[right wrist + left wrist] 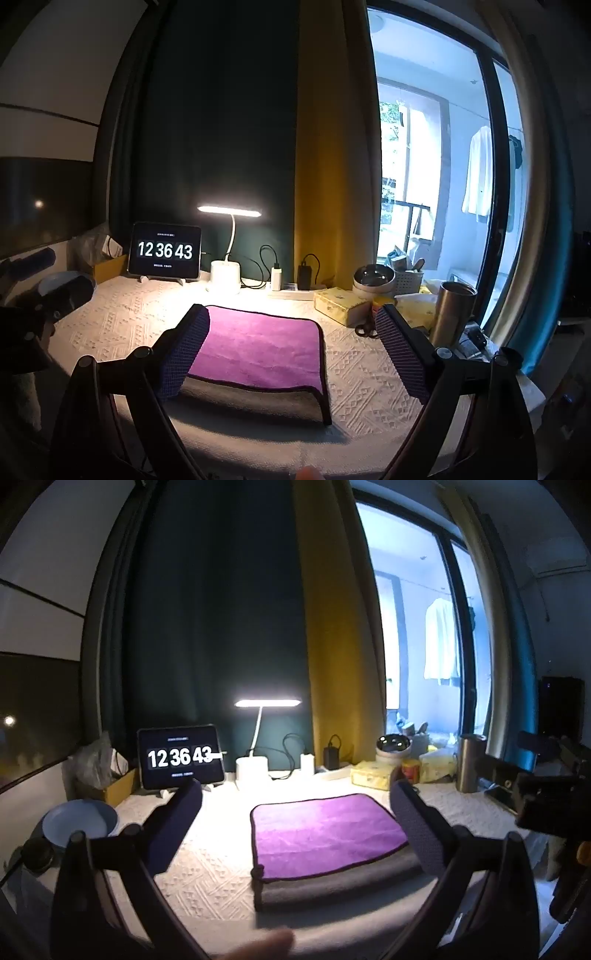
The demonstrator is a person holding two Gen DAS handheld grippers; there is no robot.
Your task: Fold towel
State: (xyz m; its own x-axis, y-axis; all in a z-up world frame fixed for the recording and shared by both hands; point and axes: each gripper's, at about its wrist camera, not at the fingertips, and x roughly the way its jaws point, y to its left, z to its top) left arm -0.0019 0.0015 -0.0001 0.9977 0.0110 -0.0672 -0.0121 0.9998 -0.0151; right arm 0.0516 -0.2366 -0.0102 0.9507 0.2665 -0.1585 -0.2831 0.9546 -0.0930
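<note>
A purple towel [325, 830] with a grey underside lies folded into a neat rectangle on the white textured table cover [210, 878]. In the right wrist view the towel [258, 347] lies between and beyond the fingers. My left gripper [295, 823] is open and empty, hovering above the table in front of the towel. My right gripper [291, 350] is open and empty, also above the table near the towel's front edge. The right gripper's body shows at the right edge of the left wrist view [550, 797]. The left gripper's body shows at the left of the right wrist view [55, 295].
At the back stand a tablet clock [181, 757], a lit desk lamp [267, 703], chargers [332, 755], a tissue box [371, 773], a metal bowl [393, 746] and a steel tumbler [469, 762]. A white plate [79, 821] sits at the left. Scissors [365, 328] lie at the right.
</note>
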